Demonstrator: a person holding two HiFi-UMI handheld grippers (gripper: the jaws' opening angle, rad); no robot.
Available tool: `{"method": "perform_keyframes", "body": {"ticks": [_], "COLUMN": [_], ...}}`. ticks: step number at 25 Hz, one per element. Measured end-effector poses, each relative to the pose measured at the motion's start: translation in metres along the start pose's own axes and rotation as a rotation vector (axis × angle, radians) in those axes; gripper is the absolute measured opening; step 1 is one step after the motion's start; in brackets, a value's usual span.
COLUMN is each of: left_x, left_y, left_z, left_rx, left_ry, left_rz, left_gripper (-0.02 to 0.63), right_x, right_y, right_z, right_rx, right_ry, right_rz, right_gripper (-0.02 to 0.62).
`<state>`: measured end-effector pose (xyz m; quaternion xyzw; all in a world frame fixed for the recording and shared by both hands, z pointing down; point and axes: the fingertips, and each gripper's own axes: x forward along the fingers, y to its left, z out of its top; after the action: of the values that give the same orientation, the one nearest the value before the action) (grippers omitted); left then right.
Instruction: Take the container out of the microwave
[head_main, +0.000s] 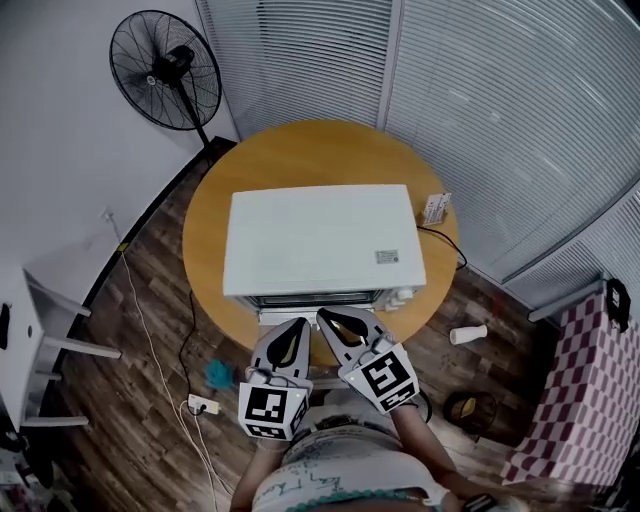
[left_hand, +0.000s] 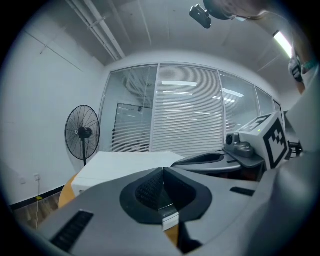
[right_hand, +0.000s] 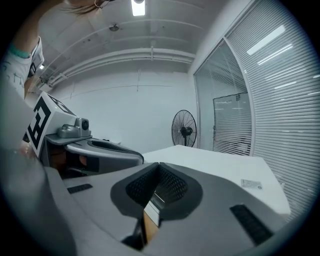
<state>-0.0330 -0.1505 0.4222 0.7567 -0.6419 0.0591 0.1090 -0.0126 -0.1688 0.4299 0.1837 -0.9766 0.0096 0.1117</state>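
Observation:
A white microwave (head_main: 322, 240) stands on a round wooden table (head_main: 300, 155); I see it from above, its front facing me. No container shows in any view, and the microwave's inside is hidden. My left gripper (head_main: 297, 325) and right gripper (head_main: 325, 316) hover side by side just in front of the microwave's front edge, both shut with nothing between the jaws. In the left gripper view the shut left gripper (left_hand: 162, 172) points over the microwave's top (left_hand: 120, 162), with the right gripper (left_hand: 220, 160) beside it. In the right gripper view the shut right gripper (right_hand: 159, 167) points across the microwave's top (right_hand: 225, 172).
A small white box (head_main: 435, 208) and a black cable lie on the table right of the microwave. A standing fan (head_main: 165, 70) is at the back left. On the floor are a power strip (head_main: 203, 404), a white cup (head_main: 468, 334) and a checkered cloth (head_main: 590, 390).

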Motion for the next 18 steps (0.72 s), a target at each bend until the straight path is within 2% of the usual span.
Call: {"method": "perform_keyframes", "body": {"ticks": [7,12,18], "left_x": [-0.003,0.003,0.004], "left_y": [0.005,0.005,0.018], "left_z": [-0.007,-0.004,-0.002], "left_rx": [-0.015,-0.014,0.001], "left_ry": [0.011,0.008,0.015], "left_rz": [0.051,0.027,-0.028], "left_gripper": [0.015,0.015,0.015], "right_x": [0.002,0.004,0.015], "right_y": [0.004,0.002,0.001], "right_z": [-0.006,-0.008,-0.003], "right_rx": [0.005,0.008,0.018], "right_ry": [0.002,0.011,0.008], "right_rz": [0.05,0.036,-0.023], "right_gripper": [-0.006,-0.006,-0.006]}}
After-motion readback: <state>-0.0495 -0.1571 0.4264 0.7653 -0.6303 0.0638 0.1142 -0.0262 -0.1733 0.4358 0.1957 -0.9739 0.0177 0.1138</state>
